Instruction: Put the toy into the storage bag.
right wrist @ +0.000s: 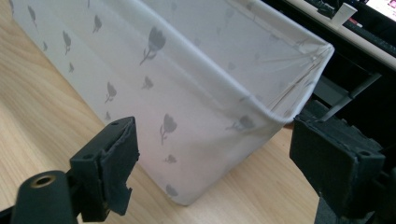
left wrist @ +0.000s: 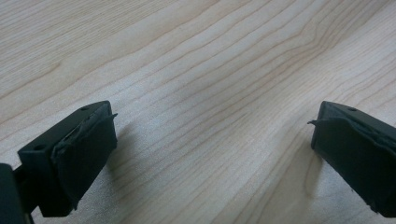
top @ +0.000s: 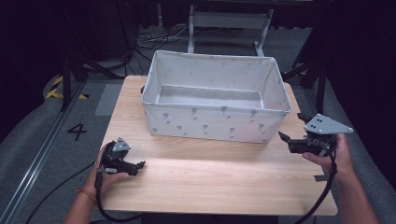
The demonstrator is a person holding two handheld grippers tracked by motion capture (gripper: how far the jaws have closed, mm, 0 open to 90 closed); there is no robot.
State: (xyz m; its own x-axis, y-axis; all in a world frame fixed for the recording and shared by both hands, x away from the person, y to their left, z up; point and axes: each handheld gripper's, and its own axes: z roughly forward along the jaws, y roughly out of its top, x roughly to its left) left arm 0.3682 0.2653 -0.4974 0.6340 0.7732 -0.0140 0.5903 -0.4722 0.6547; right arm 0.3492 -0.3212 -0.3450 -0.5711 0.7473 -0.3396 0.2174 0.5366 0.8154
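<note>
A white fabric bin (top: 215,119) printed with small grey tulips stands on the far half of the wooden table (top: 210,182); its inside looks empty. My left gripper (top: 139,166) lies low at the table's front left, held in a hand, open with only bare wood (left wrist: 210,116) between its pads. My right gripper (top: 290,132) hovers at the right, level with the bin's front right corner (right wrist: 187,186), jaws open and apart from the cloth. Through the right gripper view, the bin wall (right wrist: 154,88) stands between and beyond the two black pads (right wrist: 116,163).
The table's right edge lies just under my right hand (top: 338,156). Metal stand legs (top: 229,21) and loose cables (top: 154,39) lie on the floor behind the table. A floor mark "4" (top: 77,131) sits to the left, beside a rail.
</note>
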